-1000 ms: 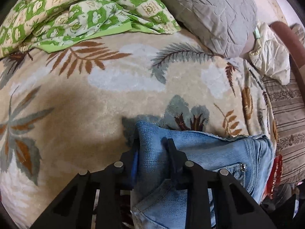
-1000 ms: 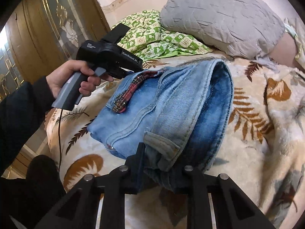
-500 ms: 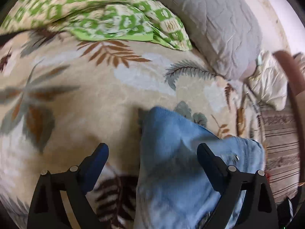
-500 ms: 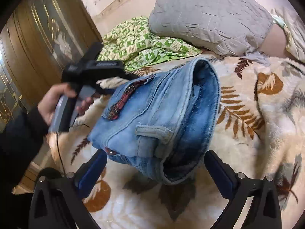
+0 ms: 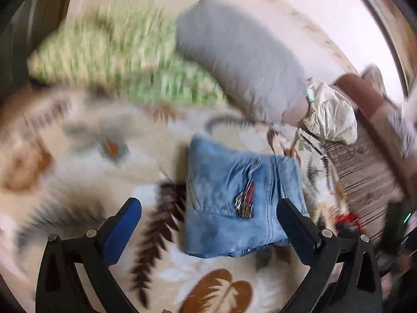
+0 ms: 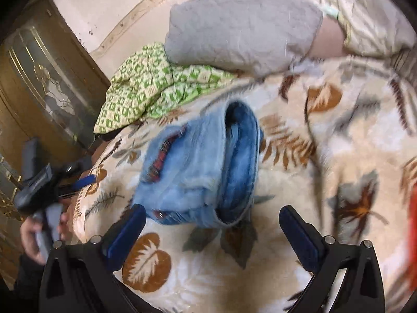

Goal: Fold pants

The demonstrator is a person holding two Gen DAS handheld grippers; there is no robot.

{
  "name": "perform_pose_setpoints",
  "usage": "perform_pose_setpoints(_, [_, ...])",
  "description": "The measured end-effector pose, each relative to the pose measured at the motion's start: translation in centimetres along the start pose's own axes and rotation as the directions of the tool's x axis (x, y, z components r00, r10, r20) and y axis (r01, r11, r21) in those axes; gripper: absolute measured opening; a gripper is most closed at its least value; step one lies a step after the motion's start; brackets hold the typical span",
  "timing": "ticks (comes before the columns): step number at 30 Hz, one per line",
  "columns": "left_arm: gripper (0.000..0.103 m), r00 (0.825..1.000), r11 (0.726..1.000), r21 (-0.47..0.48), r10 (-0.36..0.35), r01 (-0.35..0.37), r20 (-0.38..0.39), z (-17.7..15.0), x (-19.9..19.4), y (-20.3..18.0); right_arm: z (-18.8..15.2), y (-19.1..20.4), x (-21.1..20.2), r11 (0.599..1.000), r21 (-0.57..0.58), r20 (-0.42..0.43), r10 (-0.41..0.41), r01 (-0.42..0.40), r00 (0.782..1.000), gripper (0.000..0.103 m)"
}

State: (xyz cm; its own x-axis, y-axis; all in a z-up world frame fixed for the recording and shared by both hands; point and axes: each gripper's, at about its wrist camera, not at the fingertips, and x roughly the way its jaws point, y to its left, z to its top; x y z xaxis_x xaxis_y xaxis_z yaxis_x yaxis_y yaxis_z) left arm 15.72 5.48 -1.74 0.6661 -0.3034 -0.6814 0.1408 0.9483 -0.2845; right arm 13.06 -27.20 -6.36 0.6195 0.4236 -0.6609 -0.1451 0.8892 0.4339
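Observation:
The light blue jeans (image 5: 234, 198) lie folded into a compact bundle on the leaf-patterned blanket (image 5: 78, 156), a red plaid patch showing on top. In the right wrist view the jeans (image 6: 198, 167) show the folded edge and dark inner layers. My left gripper (image 5: 208, 224) is open and empty, drawn back just short of the bundle. My right gripper (image 6: 212, 229) is open and empty, close to the bundle's near edge. The left gripper also shows in the right wrist view (image 6: 78, 181), held in a hand at the bed's left edge.
A grey pillow (image 6: 239, 28) and a green checked cloth (image 6: 153, 86) lie at the head of the bed. A cream cloth (image 5: 331, 112) and a striped cover (image 5: 365, 177) lie to the right. A wooden door (image 6: 39, 78) stands left of the bed.
Both grippers were shut on the jeans a second ago, then opened and let go. Both have since pulled back and lifted away; the folded jeans rest on the blanket.

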Motion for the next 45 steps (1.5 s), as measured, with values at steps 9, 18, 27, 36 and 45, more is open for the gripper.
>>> perform_pose_setpoints(9, [0.103,0.977,0.986,0.135,0.068,-0.096,0.202,-0.6,-7.4,-6.4,2.3,6.5,-7.1,0.976,-0.04,0.17,-0.205,0.215,0.964,0.103])
perform_pose_setpoints(18, [0.103,0.956,0.941,0.218,0.218,-0.259,0.195,-4.3,-7.3,-10.5,-0.1,9.0,-8.6,0.941,-0.059,0.21,-0.314,0.332,0.926,0.103])
perform_pose_setpoints(27, [0.103,0.943,0.936,0.159,0.287,-0.313,0.166,-6.8,-7.8,-9.7,-4.0,8.3,-8.3,0.913,-0.023,0.204,-0.394,0.407,0.896,0.103])
perform_pose_setpoints(36, [0.103,0.947,0.948,0.127,0.269,-0.293,0.176,-7.7,-8.8,-8.5,-5.2,8.2,-10.2,0.888,-0.037,0.236,-0.438,0.458,0.867,0.103])
perform_pose_setpoints(45, [0.103,0.948,0.946,0.121,0.283,-0.301,0.147,-8.2,-8.5,-7.8,-5.3,8.0,-9.7,0.896,-0.032,0.22,-0.426,0.443,0.878,0.103])
